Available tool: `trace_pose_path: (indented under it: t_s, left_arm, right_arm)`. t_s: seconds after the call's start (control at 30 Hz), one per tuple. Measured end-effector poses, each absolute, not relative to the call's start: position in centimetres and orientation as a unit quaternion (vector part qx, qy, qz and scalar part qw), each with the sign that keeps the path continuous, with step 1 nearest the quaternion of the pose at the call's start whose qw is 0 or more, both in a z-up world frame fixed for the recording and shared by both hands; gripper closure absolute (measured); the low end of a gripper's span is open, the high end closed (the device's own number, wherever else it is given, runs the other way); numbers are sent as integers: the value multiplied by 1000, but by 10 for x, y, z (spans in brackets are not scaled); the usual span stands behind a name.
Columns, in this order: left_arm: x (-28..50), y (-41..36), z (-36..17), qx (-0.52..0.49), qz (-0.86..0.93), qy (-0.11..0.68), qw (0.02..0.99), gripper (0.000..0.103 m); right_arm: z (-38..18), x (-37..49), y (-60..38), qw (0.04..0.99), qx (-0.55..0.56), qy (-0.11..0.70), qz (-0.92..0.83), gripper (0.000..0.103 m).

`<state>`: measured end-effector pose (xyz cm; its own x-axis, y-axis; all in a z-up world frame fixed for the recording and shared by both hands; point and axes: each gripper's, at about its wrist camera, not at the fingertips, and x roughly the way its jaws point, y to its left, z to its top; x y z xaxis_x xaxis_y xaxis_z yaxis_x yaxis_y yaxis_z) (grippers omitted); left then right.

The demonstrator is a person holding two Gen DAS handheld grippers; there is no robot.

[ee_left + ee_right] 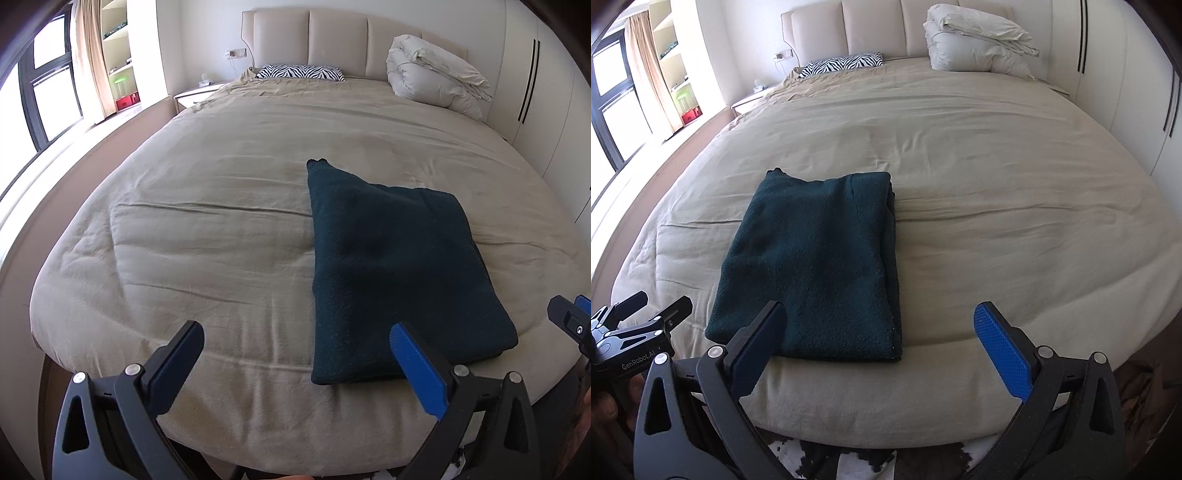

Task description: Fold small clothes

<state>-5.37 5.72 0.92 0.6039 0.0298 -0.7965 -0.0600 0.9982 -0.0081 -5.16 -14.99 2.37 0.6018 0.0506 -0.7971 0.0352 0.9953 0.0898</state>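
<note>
Dark teal fleece garment (809,266), folded into a rough rectangle, flat on the beige quilted bedcover (997,206) near the foot edge of the bed, one narrow corner poking out toward the headboard. Left gripper (295,354), black with a blue pad on one finger, held low over the foot of the bed, fingers spread wide apart, nothing between them; blue-padded finger overlapping the near edge of the garment in the left wrist view, contact impossible to tell. Right gripper (882,339) likewise spread wide and empty, dark finger overlapping the garment's near edge, blue finger over bare bedcover to the right. Farther back: zebra-striped pillow (842,63) against the cream padded headboard (871,26), bundled white duvet (975,40) at the far right corner. White wardrobe doors (1108,74) along the right wall.
</note>
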Motion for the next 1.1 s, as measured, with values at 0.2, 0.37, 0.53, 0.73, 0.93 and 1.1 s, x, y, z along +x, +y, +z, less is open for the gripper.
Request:
trace_pose_path:
  t_s: [0.2, 0.37, 0.53, 0.73, 0.93, 1.1]
  left_arm:
    - [-54, 57, 9, -17, 25, 445, 895, 0]
    - [-53, 57, 9, -16, 25, 445, 895, 0]
    - [-53, 58, 7, -15, 23, 447, 894, 0]
    - [-53, 57, 7, -15, 23, 447, 894, 0]
    - [-53, 58, 6, -16, 23, 448, 893, 0]
    - [-53, 58, 6, -16, 23, 448, 893, 0]
  right_arm:
    - [21, -50, -149, 892, 48, 450, 4, 0]
    - [20, -49, -148, 891, 49, 451, 3, 0]
    - [20, -49, -148, 891, 49, 451, 3, 0]
    - [18, -49, -149, 890, 50, 452, 1, 0]
    - [18, -50, -149, 890, 50, 453, 0, 0]
    - [18, -50, -149, 890, 50, 453, 0, 0]
